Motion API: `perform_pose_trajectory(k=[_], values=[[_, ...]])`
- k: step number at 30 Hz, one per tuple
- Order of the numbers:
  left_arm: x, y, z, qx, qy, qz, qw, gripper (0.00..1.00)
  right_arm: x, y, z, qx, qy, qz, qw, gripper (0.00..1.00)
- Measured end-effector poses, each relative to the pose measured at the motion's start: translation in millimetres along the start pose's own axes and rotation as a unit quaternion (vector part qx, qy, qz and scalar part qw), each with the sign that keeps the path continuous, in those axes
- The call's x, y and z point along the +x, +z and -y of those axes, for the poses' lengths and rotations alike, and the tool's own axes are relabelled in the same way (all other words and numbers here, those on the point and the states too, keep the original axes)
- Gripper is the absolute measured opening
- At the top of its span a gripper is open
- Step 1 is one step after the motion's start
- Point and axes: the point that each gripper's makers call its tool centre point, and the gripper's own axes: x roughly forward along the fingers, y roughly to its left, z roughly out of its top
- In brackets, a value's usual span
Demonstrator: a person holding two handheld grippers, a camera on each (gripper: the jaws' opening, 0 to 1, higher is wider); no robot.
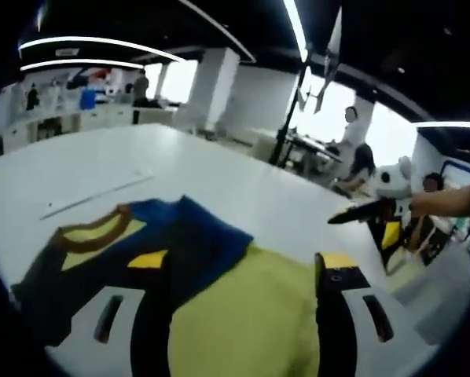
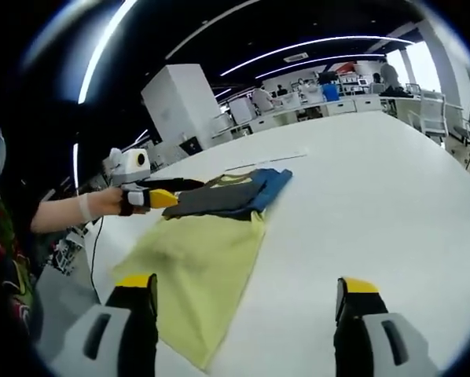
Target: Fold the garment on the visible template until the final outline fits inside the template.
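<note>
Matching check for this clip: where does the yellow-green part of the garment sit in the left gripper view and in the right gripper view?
Left gripper view: yellow-green part of the garment at bottom centre, between that view's jaws, right of the folded dark blue part.
Right gripper view: it lies left of centre, spreading toward the left jaw, below the dark blue part.
Shared landmark: the white table.

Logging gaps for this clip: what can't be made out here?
- Template: no outline can be made out on the table in either view.
- Garment near edge: left gripper view, cut off by the picture's bottom edge.
- Left gripper closure: right gripper view, too small to tell.
</note>
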Motion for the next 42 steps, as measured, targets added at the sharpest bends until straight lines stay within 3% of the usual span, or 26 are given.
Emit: perform_pose_trajectory(k=[11,25,36,42], values=[[-60,-13.5,1.4,-0.015,0.041,0.009,0.9990,0.69,-2,10.0,-12,-0.013,0.010,0.005,0.9998,0.95],[-172,-65.2,-3.2,-0.045,0.115,-0.006,0.9923,0.69,1,34.0,-36,-0.049,0.037,-0.001,0.9981,0.94],[-229,-84.6,-2.6,-0.064,0.157,0.001,0.9856,0.68,4,33.4,-64,-0.066,0.049,-0.014,0.9965,0.94],[-244,-91.9,-1.8,-0.071,0.170,0.005,0.9828,0.67,0,26.3,-68,-0.062,0.046,-0.015,0.9969,0.94]])
